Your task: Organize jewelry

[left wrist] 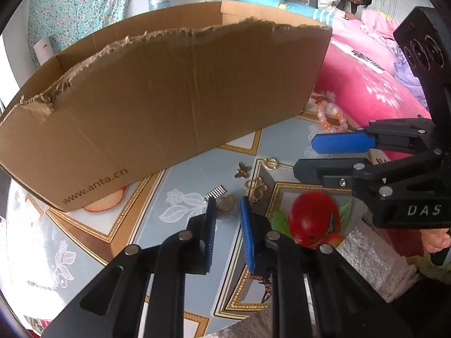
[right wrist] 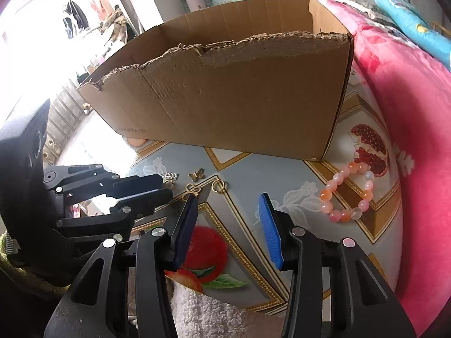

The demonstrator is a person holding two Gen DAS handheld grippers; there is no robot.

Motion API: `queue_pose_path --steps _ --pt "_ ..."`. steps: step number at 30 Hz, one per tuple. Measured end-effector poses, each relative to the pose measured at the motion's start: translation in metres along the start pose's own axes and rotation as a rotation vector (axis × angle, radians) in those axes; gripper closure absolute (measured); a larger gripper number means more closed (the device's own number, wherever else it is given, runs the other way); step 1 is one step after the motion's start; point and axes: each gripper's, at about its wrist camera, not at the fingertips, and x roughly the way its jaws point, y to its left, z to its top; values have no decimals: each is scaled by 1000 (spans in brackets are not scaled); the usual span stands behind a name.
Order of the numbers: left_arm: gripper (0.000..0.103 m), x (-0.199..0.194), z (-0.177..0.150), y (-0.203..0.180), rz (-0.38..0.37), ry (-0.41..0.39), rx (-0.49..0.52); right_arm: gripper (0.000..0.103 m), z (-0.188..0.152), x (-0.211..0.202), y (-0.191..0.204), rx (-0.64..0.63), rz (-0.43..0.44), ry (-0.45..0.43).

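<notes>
A small gold ring [left wrist: 225, 204] lies on the table between the tips of my left gripper [left wrist: 227, 204]. Its jaws stand narrow, and a sliver of gap shows beside the blue pad [left wrist: 248, 233]. Just beyond lie a silver comb clip [left wrist: 215, 191], a gold openwork brooch [left wrist: 255, 188], a gold bee charm [left wrist: 242, 170] and a gold hoop [left wrist: 270, 163]. My right gripper [right wrist: 228, 201] hovers open over bare tablecloth, its left fingertip close to the brooch [right wrist: 191, 190]. A pink and orange bead bracelet [right wrist: 348, 191] lies to its right. An open cardboard box [right wrist: 239, 98] stands behind everything.
The table [right wrist: 282, 180] wears a glossy cloth printed with fruit. A pink quilted bed [right wrist: 408, 112] presses against its right side. A white towel [right wrist: 203, 304] lies at the near edge. A person [left wrist: 344, 0] sits far back by the bed.
</notes>
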Motion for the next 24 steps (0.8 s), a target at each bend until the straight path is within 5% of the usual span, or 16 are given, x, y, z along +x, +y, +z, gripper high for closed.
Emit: queue_pose_path --steps 24 --pt "94 2 3 -3 17 -21 27 70 3 2 -5 -43 0 -11"
